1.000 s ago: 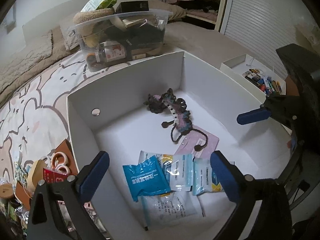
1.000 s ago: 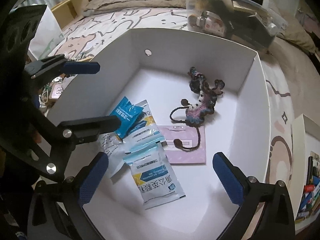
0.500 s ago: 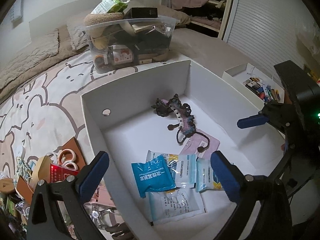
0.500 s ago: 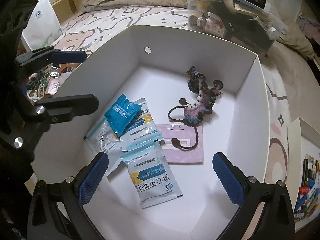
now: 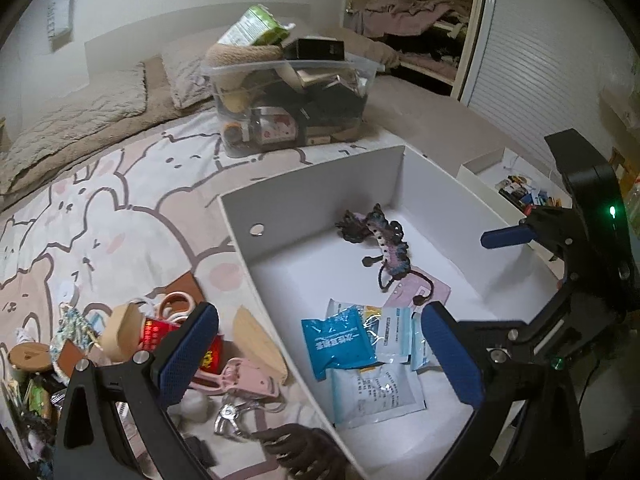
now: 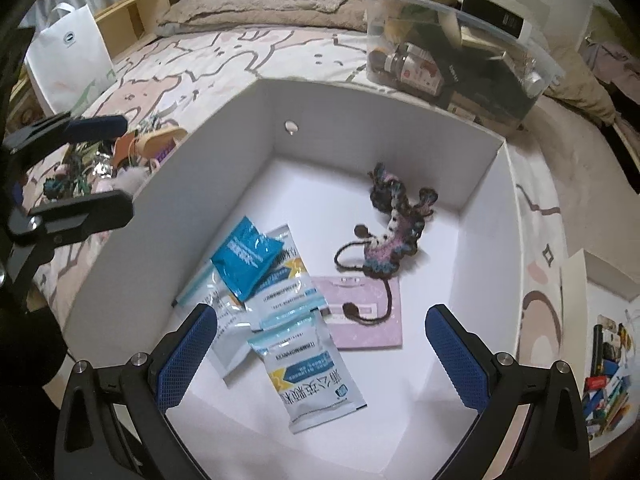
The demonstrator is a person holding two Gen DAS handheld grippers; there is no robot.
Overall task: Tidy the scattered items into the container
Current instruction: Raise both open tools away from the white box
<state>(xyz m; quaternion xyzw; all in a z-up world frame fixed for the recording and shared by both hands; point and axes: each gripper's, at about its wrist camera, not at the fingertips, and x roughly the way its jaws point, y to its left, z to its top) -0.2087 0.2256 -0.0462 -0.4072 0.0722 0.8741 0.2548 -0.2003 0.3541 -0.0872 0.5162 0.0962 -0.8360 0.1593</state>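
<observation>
A white box (image 5: 308, 184) (image 6: 224, 148) stands on the bed. Inside lie a crocheted toy (image 5: 384, 240) (image 6: 394, 224), a pink card (image 6: 368, 312), a blue packet (image 5: 336, 342) (image 6: 244, 256) and several clear mask packets (image 6: 312, 376). Left of the box is a scattered pile: a red packet (image 5: 160, 332), pink scissors (image 5: 240, 376), a wooden piece (image 5: 256, 340), rings (image 5: 176, 304). My left gripper (image 5: 320, 356) hangs open, straddling the box's left wall. My right gripper (image 6: 320, 360) is open and empty above the box's near half.
A clear bin (image 5: 288, 104) full of things sits behind the box. A shallow white tray (image 6: 608, 364) of pens lies to the right. A white bag (image 6: 68, 56) leans at the far left. A dark hair claw (image 5: 296, 448) lies by the box's near corner.
My left gripper has swung left and back, from over the box's inside to over its left wall, so the scattered pile now shows. The right gripper has risen slightly.
</observation>
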